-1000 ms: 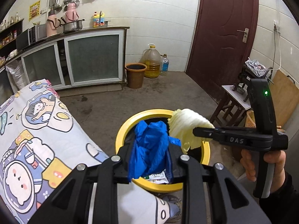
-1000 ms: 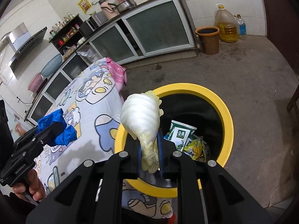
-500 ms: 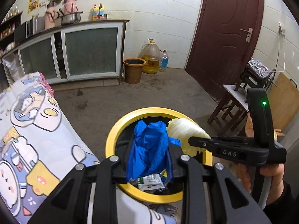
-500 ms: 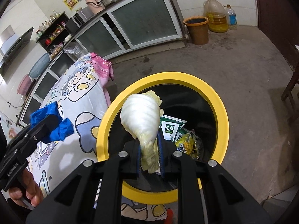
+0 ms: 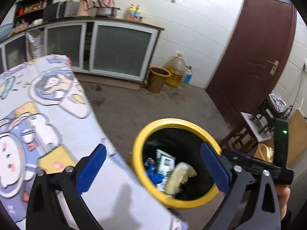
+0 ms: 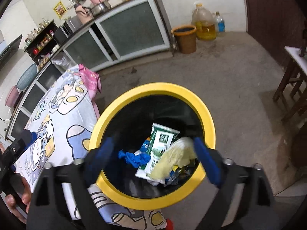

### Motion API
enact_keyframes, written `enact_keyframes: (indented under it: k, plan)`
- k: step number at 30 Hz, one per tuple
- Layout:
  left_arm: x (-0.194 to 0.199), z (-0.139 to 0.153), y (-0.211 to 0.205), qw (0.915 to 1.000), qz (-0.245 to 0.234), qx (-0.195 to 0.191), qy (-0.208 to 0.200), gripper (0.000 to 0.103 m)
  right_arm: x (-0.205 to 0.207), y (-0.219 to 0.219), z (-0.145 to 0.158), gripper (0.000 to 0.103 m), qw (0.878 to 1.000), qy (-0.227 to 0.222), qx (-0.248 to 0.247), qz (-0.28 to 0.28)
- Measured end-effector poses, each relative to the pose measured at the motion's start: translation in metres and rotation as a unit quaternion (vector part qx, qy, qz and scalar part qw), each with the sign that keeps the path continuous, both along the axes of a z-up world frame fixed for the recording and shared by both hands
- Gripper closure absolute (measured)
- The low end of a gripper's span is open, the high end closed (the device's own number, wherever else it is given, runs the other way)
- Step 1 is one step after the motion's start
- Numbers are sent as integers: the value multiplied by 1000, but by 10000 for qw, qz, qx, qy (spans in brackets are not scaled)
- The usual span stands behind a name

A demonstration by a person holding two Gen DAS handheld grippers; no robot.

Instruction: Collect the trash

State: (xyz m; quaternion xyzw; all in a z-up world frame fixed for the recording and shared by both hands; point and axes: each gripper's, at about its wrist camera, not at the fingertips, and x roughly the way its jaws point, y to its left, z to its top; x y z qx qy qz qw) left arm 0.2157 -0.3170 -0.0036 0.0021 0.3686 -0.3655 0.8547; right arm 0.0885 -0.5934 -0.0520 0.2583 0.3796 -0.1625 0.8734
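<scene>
The round yellow-rimmed black bin stands open-mouthed, its upper space free above the litter at its bottom. The cartoon-print cloth-covered worktop crowds its left rim; bare concrete floor lies clear beyond.

The right gripper hangs over the yellow-rimmed trash bin, its jaws having just swung wide apart with nothing between the blue pads. Down inside the black bin lie a pale cabbage leaf, a green-and-white packet and a crumpled blue glove — the cabbage leaf resting partly across the packet. The bin stands just beside a table draped in a cartoon-print cloth, and at the lower left edge the left gripper shows with a hand on its handle.
</scene>
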Motion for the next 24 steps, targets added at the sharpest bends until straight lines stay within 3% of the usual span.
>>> enact_keyframes:
  k: [6,10,14,19,21,24]
  plan:
    - [-24,14,63,9964,550,249,-601,8,-14,35,15,8,9966,-269,-749,-223]
    - [-49,33,118,9882,1144,39,-1022,8,-22,74,32,8,9885,-609,-1365,-220]
    - [-80,52,161,9673,1880,246,-1682,8,-32,124,52,8,9697,-988,-2230,-128]
    - [-124,68,215,9376,2639,348,-2236,8,-57,199,85,8,9329,-1881,-3067,-159]
    - [-142,71,235,9297,2886,320,-2264,8,-69,229,94,8,9162,-2225,-3328,-165]
    - [-162,73,256,9228,3112,384,-2237,8,-87,261,103,8,9031,-2606,-3408,-196]
